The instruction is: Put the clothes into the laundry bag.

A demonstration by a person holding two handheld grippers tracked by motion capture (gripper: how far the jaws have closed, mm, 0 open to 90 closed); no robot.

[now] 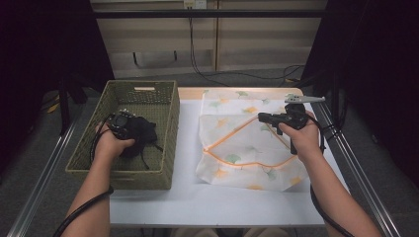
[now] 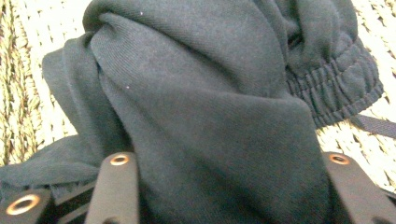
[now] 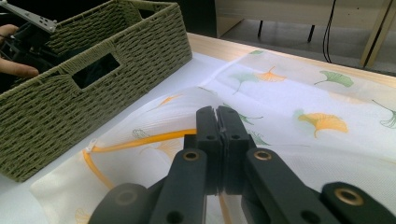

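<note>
At the left edge of the white table (image 1: 188,148) stands a woven green basket (image 1: 168,128), its long sides running from the near edge toward the far edge, with a handle slot cut in each end wall. Inside it, near the middle and toward the near end, lies a bundled dark garment (image 1: 141,136); it is the basket's one visible content. In the left gripper view the cloth (image 2: 201,107) is bunched in thick folds over the woven floor, with a gathered elastic hem toward the upper right of that view and a thin dark strap trailing off beside it. The bundle has no clear long axis; it is a rounded heap.

The left gripper (image 1: 121,123) is down in the basket, at the garment's left side. Its jaws stand spread on either side of a fold, the cloth filling the gap between them, so they are parted around the garment rather than pinched tight on it.

To the right, across the middle and right of the table, lies a white mesh bag (image 1: 247,148) printed with green and yellow leaves, flat, with an orange zip line curving across it. Its far end reaches the table's far edge.

The right gripper (image 1: 264,117) hovers over the bag's far right part, pointing left toward the basket. In the right gripper view its jaws are pressed together with nothing between them, above the bag (image 3: 299,107).
</note>
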